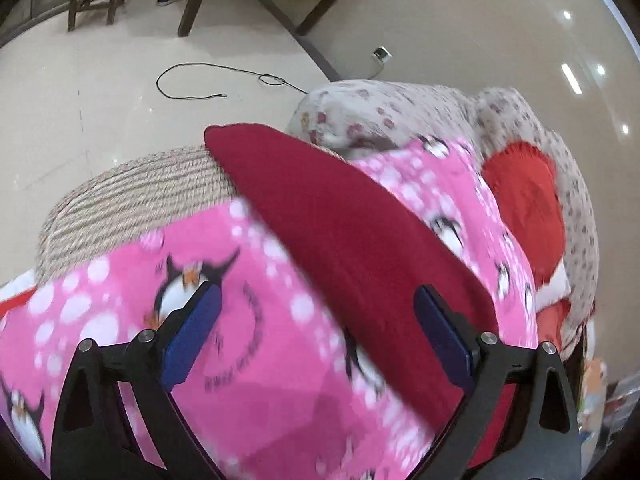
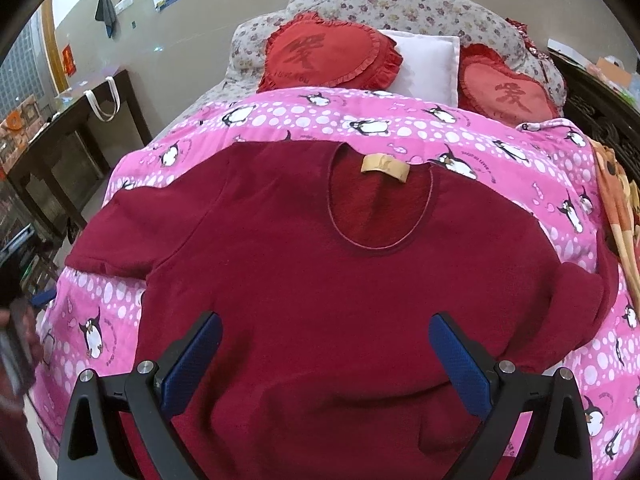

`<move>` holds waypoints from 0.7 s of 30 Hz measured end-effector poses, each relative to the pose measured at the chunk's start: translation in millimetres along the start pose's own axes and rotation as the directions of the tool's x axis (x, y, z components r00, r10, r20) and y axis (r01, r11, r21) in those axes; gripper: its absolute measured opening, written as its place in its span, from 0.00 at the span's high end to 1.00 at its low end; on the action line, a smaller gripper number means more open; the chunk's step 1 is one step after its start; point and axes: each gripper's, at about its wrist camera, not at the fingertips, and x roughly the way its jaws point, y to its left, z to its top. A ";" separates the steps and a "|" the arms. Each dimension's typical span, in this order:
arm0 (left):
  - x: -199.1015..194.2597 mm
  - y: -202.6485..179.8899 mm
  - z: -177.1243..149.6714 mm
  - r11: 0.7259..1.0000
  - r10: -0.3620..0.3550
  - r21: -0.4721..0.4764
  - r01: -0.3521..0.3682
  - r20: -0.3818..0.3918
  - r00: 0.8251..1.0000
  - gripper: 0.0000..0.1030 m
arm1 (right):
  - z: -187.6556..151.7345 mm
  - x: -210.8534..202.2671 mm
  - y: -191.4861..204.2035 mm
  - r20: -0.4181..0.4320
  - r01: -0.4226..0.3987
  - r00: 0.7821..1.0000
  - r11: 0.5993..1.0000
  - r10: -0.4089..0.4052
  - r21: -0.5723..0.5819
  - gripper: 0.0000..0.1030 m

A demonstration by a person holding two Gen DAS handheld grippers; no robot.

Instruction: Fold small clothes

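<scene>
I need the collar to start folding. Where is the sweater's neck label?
In the right wrist view, the tan neck label sits upper centre, inside the dark red sweater neckline, on the side nearest the heart-shaped pillows.

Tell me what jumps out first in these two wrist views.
The dark red sweater spread flat on the pink penguin quilt, neckline and tan label facing up, fills the right view. Behind it, two red heart cushions flank a white pillow. Both grippers, left and right, are open above the cloth.
</scene>
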 end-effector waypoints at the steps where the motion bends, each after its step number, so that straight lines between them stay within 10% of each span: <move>1: 1.8 -3.6 3.2 1.000 0.010 0.019 -0.010 0.018 1.000 0.06 | -0.2 1.3 0.5 -0.006 -0.002 1.000 1.000 0.002 -0.002 0.01; 9: 36.9 -15.7 25.3 0.991 0.082 0.110 -0.082 0.001 0.997 0.79 | 0.2 1.7 -8.7 -0.018 -0.001 1.000 1.000 0.001 0.021 0.01; 14: -25.9 -72.1 0.5 0.963 -0.083 0.261 0.061 0.074 0.994 0.90 | 3.7 -9.1 -33.7 0.006 0.013 1.000 0.998 -0.013 0.057 0.01; 21: -81.3 -215.6 -121.3 0.707 -0.361 0.602 0.372 -0.145 0.921 0.90 | 5.4 -36.2 -102.1 0.060 0.059 0.996 0.977 -0.073 0.202 0.01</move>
